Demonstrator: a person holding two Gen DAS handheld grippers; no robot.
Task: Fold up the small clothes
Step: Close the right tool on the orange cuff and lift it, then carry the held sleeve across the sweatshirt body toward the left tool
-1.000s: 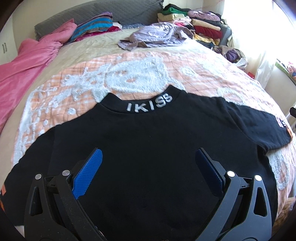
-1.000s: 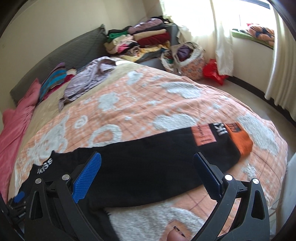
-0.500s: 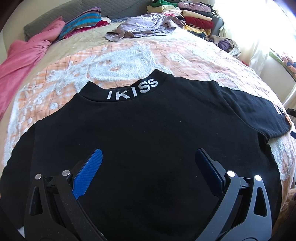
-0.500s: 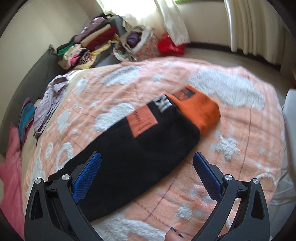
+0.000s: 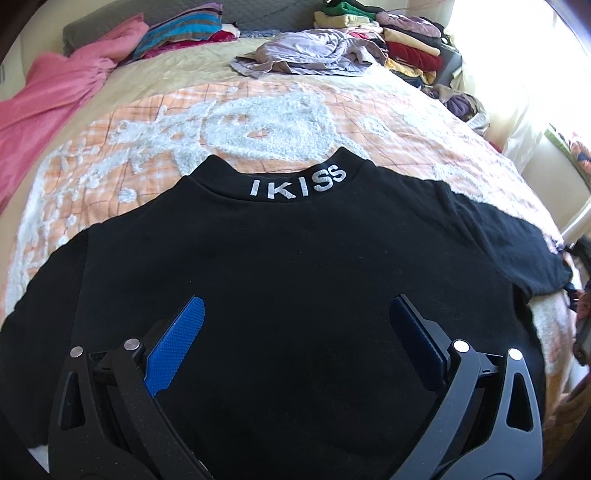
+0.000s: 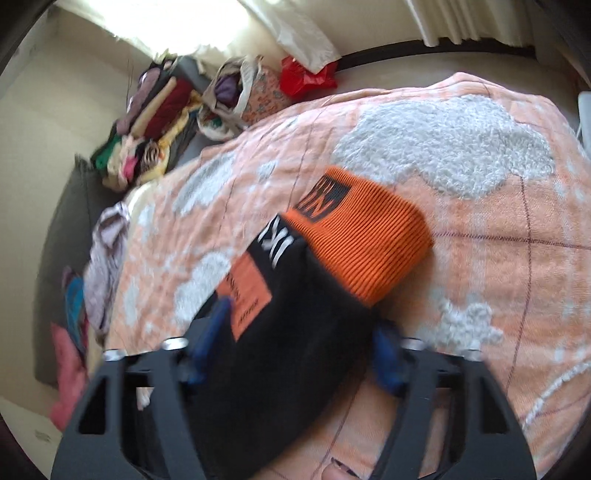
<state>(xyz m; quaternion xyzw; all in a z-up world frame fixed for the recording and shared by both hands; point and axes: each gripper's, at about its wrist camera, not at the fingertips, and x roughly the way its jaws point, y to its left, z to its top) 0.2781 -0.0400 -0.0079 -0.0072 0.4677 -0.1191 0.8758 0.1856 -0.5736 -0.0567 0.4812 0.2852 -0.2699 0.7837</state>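
- On a bed spread with an orange-and-white blanket [image 5: 295, 122], a black sweatshirt [image 5: 295, 280] lies flat, back side up, its collar at twelve o'clock bearing the white letters "IKISS".
- Over the sweatshirt's lower body, the left gripper [image 5: 295, 328] hangs with its blue-padded jaws spread wide; nothing sits between them, and the pads are clear of the cloth.
- At three o'clock in the left wrist view, the garment's right sleeve runs off toward the bed's edge.
- Seen from the right wrist, that sleeve [image 6: 295, 350] stretches from six o'clock up toward one o'clock, ending in a ribbed orange cuff [image 6: 369, 236] that rests on the blanket.
- An orange patch [image 6: 247, 295] and white lettering mark the sleeve just below the cuff.
- Astride the sleeve, the right gripper [image 6: 299, 332] has just been closing its jaws, one blue pad at each edge of the black fabric; motion blur hides whether the pads press on the cloth.
- At six o'clock in the right wrist view, a fingertip of the person shows at the frame's edge.
- Toward twelve o'clock on the bed, a crumpled lilac garment [image 5: 306, 51] lies well apart from the sweatshirt, with stacked folded clothes [image 5: 402, 33] beyond it and a pink cover [image 5: 62, 92] at ten o'clock.
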